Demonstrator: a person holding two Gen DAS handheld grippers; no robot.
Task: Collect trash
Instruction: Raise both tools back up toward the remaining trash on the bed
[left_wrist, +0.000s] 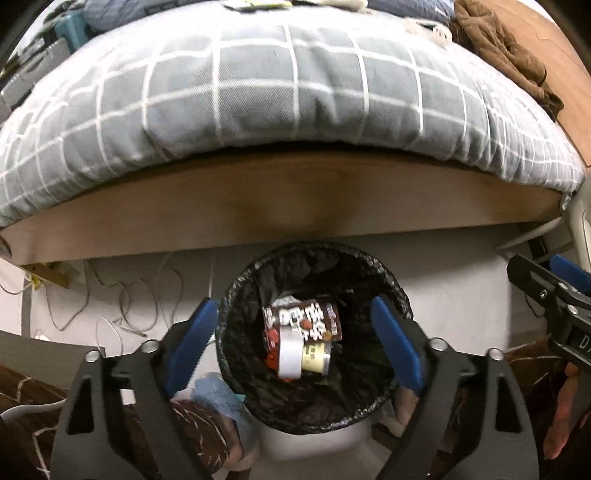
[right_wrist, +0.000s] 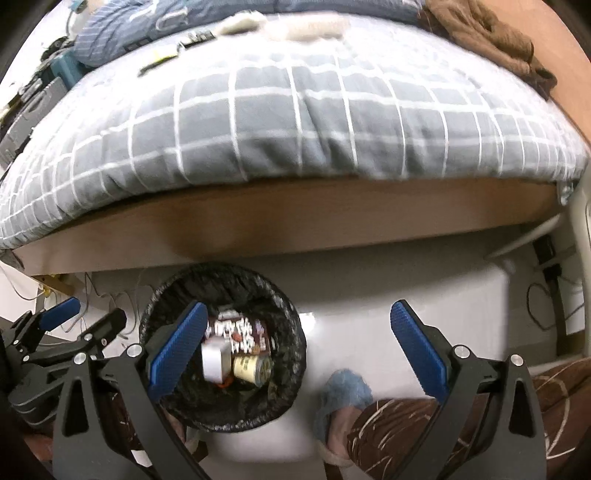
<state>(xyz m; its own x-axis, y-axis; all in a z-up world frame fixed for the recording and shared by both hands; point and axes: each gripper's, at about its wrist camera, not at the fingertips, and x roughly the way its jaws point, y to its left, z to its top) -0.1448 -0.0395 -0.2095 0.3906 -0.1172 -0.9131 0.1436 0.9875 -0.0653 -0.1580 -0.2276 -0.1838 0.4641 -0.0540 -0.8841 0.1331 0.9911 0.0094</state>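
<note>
I am holding my left gripper (left_wrist: 295, 341) spread wide and empty over the black-lined bin (left_wrist: 236, 354), where a brown packet (left_wrist: 306, 320) and can (left_wrist: 314, 358) are lying. My right gripper (right_wrist: 299, 345) is hanging open beside it, with the checked quilt (right_wrist: 295, 110) and bed frame (right_wrist: 295, 221) looming beyond.

Soft, even indoor light falls from above on the grey checked duvet (left_wrist: 288, 92), leaving it the brightest surface in both wrist views. Below the duvet, the wooden bed frame (left_wrist: 295, 195) carries a broad dark shadow patch at its middle. Below that frame, the black-lined trash bin (left_wrist: 314, 417) swallows light, with faint glints along the bag's rim. Fisheye distortion bows the frame into an arc and darkens the corners to black. Motion blur smears the duvet's grid lines, more heavily in the right wrist view, where the pale floor (right_wrist: 369, 295) beside the bin washes out toward white. Colours look muted and slightly grainy.
</note>
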